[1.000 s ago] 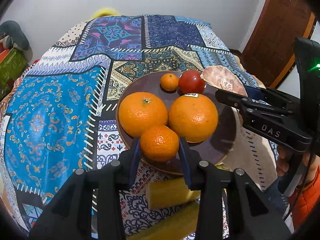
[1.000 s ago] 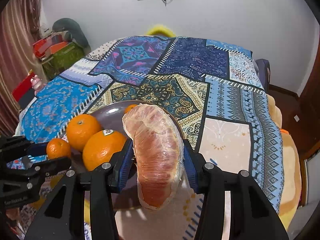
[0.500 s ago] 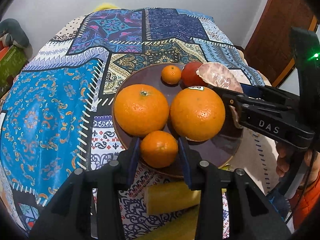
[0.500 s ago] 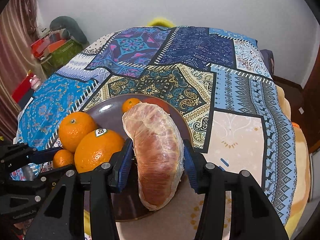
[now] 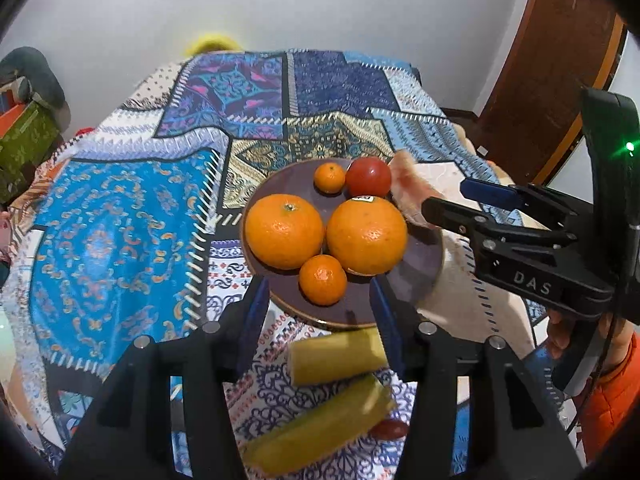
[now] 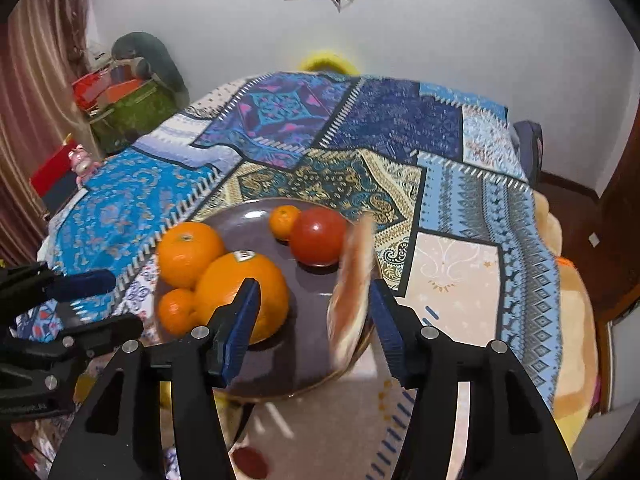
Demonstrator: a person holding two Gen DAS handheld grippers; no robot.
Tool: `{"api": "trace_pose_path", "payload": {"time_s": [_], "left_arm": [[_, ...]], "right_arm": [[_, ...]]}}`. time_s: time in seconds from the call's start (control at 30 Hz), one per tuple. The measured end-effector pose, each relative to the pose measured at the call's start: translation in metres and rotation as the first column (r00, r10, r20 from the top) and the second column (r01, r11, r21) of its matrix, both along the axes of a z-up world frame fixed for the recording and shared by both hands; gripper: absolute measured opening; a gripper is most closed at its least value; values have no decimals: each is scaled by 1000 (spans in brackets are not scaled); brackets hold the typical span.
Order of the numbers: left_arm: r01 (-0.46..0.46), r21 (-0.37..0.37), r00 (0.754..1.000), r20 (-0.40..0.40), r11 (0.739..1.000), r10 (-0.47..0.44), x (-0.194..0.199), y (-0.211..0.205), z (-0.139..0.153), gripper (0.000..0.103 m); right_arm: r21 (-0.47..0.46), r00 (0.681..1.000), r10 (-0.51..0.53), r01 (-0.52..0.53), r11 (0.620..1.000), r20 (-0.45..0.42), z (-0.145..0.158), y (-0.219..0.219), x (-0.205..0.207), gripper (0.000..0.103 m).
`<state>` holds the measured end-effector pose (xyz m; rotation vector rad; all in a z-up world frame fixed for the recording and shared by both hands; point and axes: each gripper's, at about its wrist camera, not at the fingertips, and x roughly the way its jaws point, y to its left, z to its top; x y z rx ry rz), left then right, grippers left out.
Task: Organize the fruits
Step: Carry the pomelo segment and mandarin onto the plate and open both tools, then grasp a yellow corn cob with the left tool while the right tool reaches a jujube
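Both hand-held grippers just let go. Left hand-held gripper (image 5: 320, 304) now apart; small mandarin (image 5: 322, 280) rests at the plate's (image 5: 420, 264) 6 o'clock. Right hand-held gripper (image 6: 314, 312) spread wide; pomelo segment (image 6: 352, 280) tipping at the 3 o'clock rim, blurred. Bananas (image 5: 332, 356) remain on the bed.

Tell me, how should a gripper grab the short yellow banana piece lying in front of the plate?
Probably grip the short banana piece across its middle, coming straight down from above. It lies flat on the cloth like a little log, so its long sides are free. The plate and the longer piece crowd its ends.
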<state>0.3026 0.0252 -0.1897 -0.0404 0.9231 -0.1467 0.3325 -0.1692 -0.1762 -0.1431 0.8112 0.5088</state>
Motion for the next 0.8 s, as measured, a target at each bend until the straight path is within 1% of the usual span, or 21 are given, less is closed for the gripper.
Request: {"api": "trace_pose_path", "payload": {"time_s": [0.2, 0.37, 0.47, 0.6, 0.7, 0.8], "left_arm": [[-20, 22, 999, 40, 1000, 19, -28, 9, 22, 56], [-34, 34, 998, 48, 999, 32, -54, 25, 25, 56], [-38, 35, 999, 29, 999, 37, -67, 35, 19, 56], [-27, 34, 999, -26, 999, 27, -78, 42, 2, 56], [-10, 30, 998, -64, 999, 12, -83, 40, -13, 56], [30, 30, 996, -88, 999, -28, -85, 31, -27, 58]], "right_arm": [[-1, 998, 28, -28, 1000, 53, 21, -1, -32, 57], [-8, 998, 32, -32, 999, 62, 27, -5, -53, 58], [-7, 998, 34, -34, 999, 49, 25, -10, -69, 58], [-34, 999, 33, -32, 999, 30, 16, -15, -86, 58], [-53, 1000, 31, -31, 998, -1, 5, -17, -93, 58], [-69, 999, 38, -40, 997, -34, -6, -18, -100, 58]]}}
